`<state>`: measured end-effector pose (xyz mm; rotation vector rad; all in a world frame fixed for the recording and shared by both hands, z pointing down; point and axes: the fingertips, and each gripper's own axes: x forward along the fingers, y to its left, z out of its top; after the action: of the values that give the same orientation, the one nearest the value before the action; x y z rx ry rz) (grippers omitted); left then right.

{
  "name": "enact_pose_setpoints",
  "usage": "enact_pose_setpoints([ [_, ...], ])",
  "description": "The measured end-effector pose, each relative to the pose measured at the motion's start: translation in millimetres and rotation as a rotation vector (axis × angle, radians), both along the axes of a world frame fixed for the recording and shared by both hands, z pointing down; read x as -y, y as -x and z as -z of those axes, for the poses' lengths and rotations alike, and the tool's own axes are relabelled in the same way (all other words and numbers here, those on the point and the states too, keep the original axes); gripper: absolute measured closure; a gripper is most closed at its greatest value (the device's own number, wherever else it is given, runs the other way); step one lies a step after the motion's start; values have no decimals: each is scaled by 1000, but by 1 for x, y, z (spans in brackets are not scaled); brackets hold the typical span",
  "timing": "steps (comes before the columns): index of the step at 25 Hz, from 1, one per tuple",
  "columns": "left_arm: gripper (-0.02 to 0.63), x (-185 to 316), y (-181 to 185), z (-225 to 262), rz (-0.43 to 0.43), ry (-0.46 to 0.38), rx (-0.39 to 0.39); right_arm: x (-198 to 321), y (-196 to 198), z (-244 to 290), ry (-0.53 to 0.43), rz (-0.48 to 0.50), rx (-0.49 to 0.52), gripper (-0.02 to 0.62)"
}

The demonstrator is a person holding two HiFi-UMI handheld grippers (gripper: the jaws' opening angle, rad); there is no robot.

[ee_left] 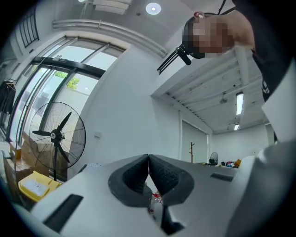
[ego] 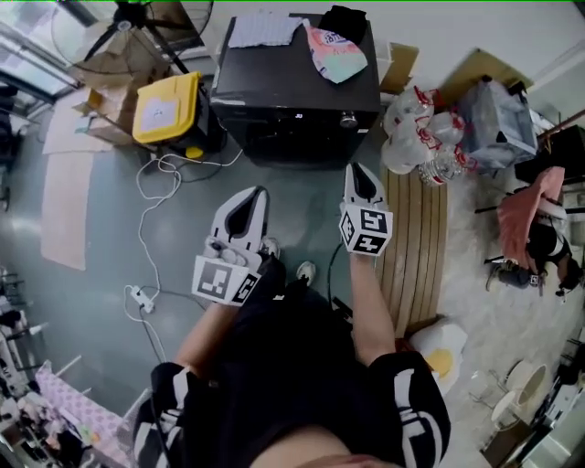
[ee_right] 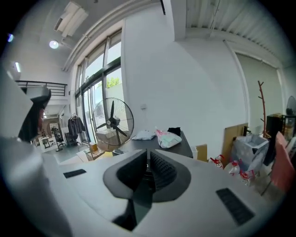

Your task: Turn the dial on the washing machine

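Observation:
The black washing machine (ego: 297,87) stands on the floor ahead of me, with its small silver dial (ego: 347,120) on the front edge at the right. My right gripper (ego: 356,170) hangs just short of the dial, a little below it in the head view, jaws shut with nothing between them. In the right gripper view the machine's top (ee_right: 178,144) shows beyond the closed right gripper (ee_right: 148,163), and the dial is hidden. The left gripper (ego: 259,193) is lower and to the left, off the machine, shut and empty. In its own view the left gripper (ee_left: 148,158) tilts upward toward wall and ceiling.
A white cloth (ego: 263,30), a patterned bag (ego: 334,50) and a black item (ego: 344,20) lie on the machine. A yellow box (ego: 166,108) and a standing fan (ego: 137,18) are left of it. A white cable (ego: 146,228) trails across the floor. Slatted boards (ego: 416,247) and bags (ego: 420,137) lie right.

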<state>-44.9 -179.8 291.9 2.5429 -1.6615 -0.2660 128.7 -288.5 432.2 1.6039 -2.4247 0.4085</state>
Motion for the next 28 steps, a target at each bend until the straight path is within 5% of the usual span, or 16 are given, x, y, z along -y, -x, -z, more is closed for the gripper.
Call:
enact_pose_setpoints([
  [10,584,-74,50,22,46,20,-23,-135,30,99,-73,64,85,566],
  [28,584,-87,76,28,-3,-12,-12,-154,63,106,-91,42,35,571],
])
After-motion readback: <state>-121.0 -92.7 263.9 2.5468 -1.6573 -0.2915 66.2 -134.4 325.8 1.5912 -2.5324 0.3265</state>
